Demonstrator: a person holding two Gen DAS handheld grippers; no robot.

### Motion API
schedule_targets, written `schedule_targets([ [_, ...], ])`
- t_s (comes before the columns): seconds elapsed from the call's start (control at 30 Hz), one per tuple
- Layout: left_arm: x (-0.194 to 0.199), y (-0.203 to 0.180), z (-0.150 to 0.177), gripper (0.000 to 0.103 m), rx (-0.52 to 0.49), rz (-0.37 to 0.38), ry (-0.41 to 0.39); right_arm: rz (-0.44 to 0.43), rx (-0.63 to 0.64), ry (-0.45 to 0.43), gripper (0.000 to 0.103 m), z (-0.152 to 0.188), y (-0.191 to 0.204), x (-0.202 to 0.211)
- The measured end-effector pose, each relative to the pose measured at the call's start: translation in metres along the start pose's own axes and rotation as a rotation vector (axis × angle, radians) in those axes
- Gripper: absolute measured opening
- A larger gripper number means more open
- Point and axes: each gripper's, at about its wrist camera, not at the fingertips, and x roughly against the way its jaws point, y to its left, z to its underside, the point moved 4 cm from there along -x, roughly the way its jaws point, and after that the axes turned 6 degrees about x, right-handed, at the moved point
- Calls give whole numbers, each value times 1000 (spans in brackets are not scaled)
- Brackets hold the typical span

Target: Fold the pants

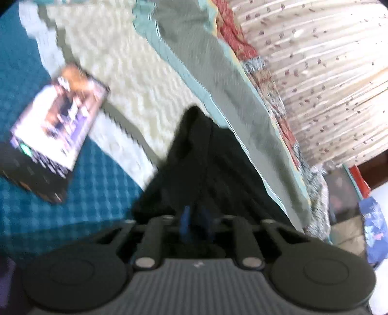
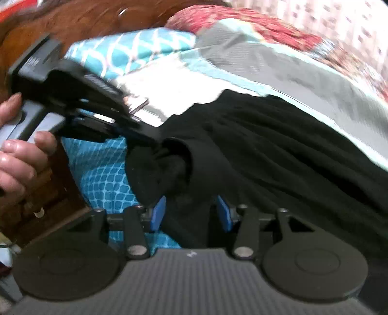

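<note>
The black pants (image 1: 206, 160) lie on the bed and run away from my left gripper (image 1: 196, 223). Its blue pads sit close together with black cloth pinched between them. In the right wrist view the pants (image 2: 266, 145) spread to the right. My right gripper (image 2: 191, 213) has its blue pads apart, with a bunch of black cloth lying between them. The left gripper shows in the right wrist view (image 2: 150, 140), held by a hand (image 2: 21, 155), its tips at the pants' bunched edge. Both views are blurred.
A teal patterned bedspread (image 1: 72, 206), a cream blanket (image 1: 126, 80) and a grey-green sheet (image 1: 218, 80) cover the bed. A book or box (image 1: 55, 126) lies at left. A spotted curtain (image 1: 327, 72) hangs at right. A wooden headboard (image 2: 72, 19) stands behind.
</note>
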Motion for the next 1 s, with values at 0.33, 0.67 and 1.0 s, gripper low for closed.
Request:
schedule_targets([
  [0.33, -35, 2, -6, 8, -62, -136, 68, 12, -292, -46, 23, -19, -37, -11],
  [0.67, -10, 0, -9, 9, -66, -151, 10, -95, -49, 121, 22, -13, 32, -64],
  [1.0, -12, -70, 4, 11, -163, -5, -38, -73, -288, 16, 26, 31, -29, 23],
])
